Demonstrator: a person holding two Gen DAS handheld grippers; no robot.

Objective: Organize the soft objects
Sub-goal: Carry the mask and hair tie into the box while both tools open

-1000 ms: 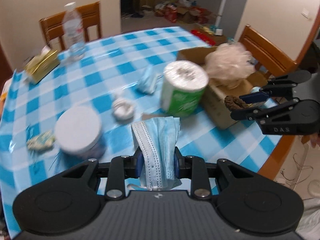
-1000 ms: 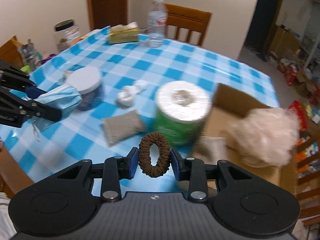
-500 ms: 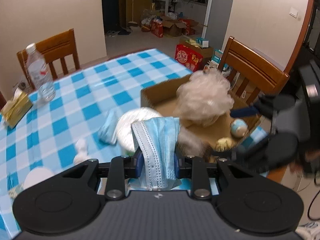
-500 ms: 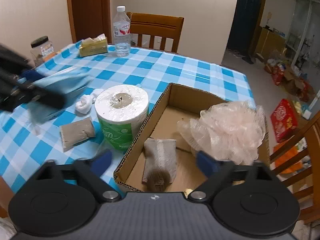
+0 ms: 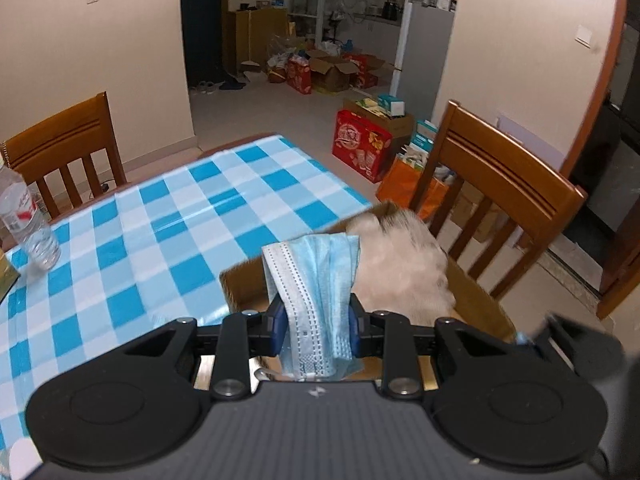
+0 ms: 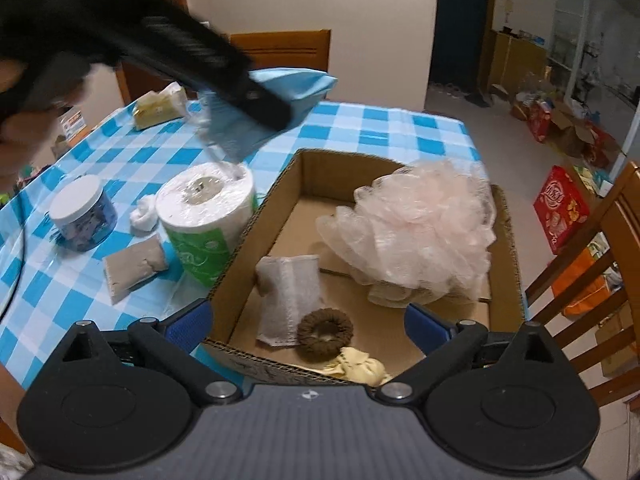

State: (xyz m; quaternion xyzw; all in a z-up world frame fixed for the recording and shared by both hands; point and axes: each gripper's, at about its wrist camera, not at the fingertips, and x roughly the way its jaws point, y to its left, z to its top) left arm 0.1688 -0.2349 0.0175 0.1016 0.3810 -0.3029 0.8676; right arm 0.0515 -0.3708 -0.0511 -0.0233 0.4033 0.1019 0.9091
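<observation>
My left gripper (image 5: 316, 320) is above the cardboard box (image 5: 240, 280), its jaws just starting to open, still pressing a folded blue face mask (image 5: 316, 280). A pale bath pouf (image 5: 400, 268) lies behind it. In the right wrist view, my right gripper (image 6: 308, 320) hangs over the box's near rim (image 6: 256, 216), still opening wide, with nothing between its fingers. Below it in the box lie a brown scrunchie (image 6: 326, 334), a grey sachet (image 6: 288, 292), a yellowish cloth (image 6: 356, 364) and the pouf (image 6: 416, 228). The left gripper (image 6: 276, 112) with the mask (image 6: 296, 84) is blurred, top left.
On the blue checked tablecloth left of the box stand a toilet roll (image 6: 206, 208) and a white-lidded jar (image 6: 82, 212), with a white wad (image 6: 144, 214), another grey sachet (image 6: 134, 268) and a tissue pack (image 6: 160, 106). A water bottle (image 5: 28, 220) stands far left. Wooden chairs (image 5: 500, 200) flank the table.
The right gripper opened and let the brown scrunchie go; it now lies in the box. The left gripper carried the mask rightwards from over the table to above the box.
</observation>
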